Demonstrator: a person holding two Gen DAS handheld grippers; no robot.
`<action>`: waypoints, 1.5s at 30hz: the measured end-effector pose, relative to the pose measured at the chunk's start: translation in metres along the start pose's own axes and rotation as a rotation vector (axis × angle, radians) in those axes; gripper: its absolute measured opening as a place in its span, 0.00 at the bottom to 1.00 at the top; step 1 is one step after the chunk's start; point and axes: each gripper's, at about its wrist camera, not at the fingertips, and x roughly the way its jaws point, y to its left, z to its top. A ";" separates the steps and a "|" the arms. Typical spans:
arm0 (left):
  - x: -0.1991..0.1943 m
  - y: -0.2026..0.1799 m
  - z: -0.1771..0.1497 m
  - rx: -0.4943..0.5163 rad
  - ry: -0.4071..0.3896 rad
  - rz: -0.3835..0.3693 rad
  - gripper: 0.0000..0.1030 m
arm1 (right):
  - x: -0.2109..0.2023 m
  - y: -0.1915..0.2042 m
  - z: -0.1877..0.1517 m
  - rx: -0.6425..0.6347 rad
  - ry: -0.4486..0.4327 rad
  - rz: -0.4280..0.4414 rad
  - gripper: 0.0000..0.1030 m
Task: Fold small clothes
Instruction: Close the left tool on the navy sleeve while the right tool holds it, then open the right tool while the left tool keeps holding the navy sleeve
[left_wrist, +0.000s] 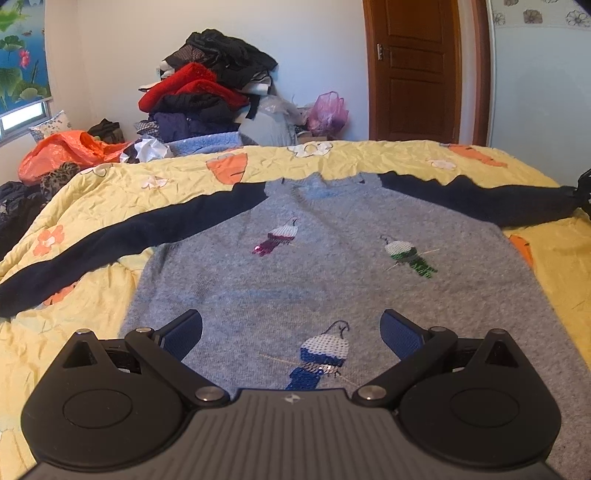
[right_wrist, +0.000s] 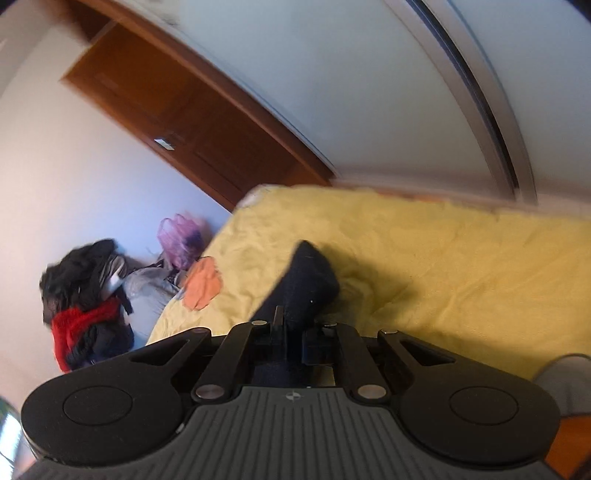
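A brown wooden door (left_wrist: 413, 70) stands in pale walls (left_wrist: 314, 48), beside a heap of clothes (left_wrist: 207, 92) behind the yellow bedspread (left_wrist: 92, 206).

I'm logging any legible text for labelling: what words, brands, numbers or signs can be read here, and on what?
None: no words or numbers are legible in either view.
Left claw body: a small round emblem, not text.
Right claw body: the same emblem.
Grey sweater: sequin figures only, no lettering.
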 end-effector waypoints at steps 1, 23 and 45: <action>0.001 0.001 0.001 -0.004 0.001 -0.012 1.00 | -0.006 0.006 -0.005 -0.058 -0.017 -0.005 0.13; 0.191 -0.284 0.238 0.025 0.278 -0.873 0.99 | -0.074 0.135 -0.108 -1.139 -0.221 -0.048 0.13; 0.240 -0.305 0.212 0.036 0.441 -0.711 0.04 | -0.106 0.153 -0.151 -1.366 -0.213 -0.098 0.14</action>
